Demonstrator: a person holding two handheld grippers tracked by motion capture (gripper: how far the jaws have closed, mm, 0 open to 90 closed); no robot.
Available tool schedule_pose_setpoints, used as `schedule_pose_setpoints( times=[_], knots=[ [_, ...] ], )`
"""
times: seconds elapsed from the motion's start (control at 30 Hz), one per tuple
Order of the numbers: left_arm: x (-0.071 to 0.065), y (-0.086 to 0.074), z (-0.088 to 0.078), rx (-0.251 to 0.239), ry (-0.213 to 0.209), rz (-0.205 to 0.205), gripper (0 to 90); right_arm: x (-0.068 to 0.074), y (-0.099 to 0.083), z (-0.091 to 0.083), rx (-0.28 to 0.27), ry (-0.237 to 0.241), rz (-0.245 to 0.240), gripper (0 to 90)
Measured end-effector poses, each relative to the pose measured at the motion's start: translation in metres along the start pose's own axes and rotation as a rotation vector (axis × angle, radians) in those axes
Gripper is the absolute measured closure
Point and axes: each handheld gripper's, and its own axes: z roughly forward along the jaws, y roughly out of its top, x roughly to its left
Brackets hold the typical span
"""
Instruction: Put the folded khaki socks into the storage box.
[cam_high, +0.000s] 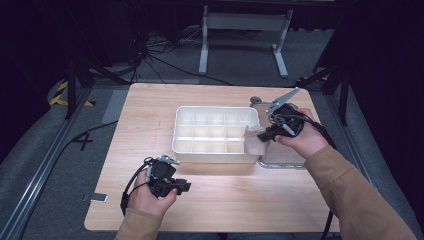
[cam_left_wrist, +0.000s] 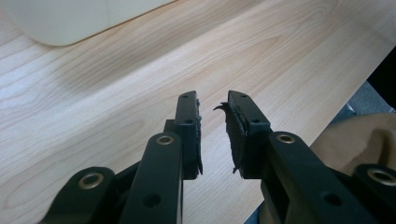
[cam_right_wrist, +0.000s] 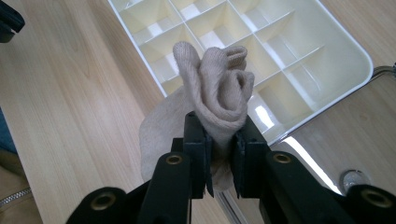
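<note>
A white divided organiser box (cam_high: 216, 131) sits in the middle of the wooden table; its compartments (cam_right_wrist: 261, 42) look empty. My right gripper (cam_high: 263, 134) (cam_right_wrist: 220, 135) is shut on a rolled beige sock (cam_right_wrist: 215, 91) (cam_high: 253, 142), held at the box's right end over its near right corner. My left gripper (cam_high: 184, 187) (cam_left_wrist: 212, 105) hovers low over bare wood in front of the box, jaws a little apart with nothing between them.
A clear lid or tray (cam_high: 280, 160) lies on the table right of the box, under my right hand. The table's front edge (cam_high: 210, 231) runs close to my left hand. Cables and a metal frame (cam_high: 245, 30) stand on the floor beyond the table.
</note>
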Motion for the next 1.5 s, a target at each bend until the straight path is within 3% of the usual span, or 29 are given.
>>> schedule_pose_setpoints(
  times=[0.3, 0.5, 0.67, 1.03, 1.23, 1.5],
  knots=[
    [0.003, -0.002, -0.004, -0.015, 0.007, -0.010, 74.3, -0.006, 0.013, 0.002, 0.019, -0.026, -0.012, 78.3],
    [0.003, -0.001, -0.003, -0.013, 0.006, -0.010, 74.1, -0.009, 0.018, 0.010, 0.071, -0.094, -0.043, 78.3],
    [0.003, 0.001, 0.000, -0.002, 0.003, -0.001, 74.1, -0.009, 0.021, 0.024, 0.140, -0.146, -0.099, 78.3],
    [0.003, 0.001, 0.000, -0.005, 0.002, -0.003, 74.1, -0.007, 0.020, 0.063, 0.237, -0.152, -0.163, 78.2],
    [0.003, 0.001, 0.001, -0.005, 0.004, -0.004, 74.2, -0.008, 0.018, 0.075, 0.279, -0.155, -0.189, 78.2],
    [0.003, 0.001, 0.002, -0.002, 0.002, -0.004, 74.0, -0.005, 0.011, 0.097, 0.360, -0.108, -0.247, 78.2]
  ],
)
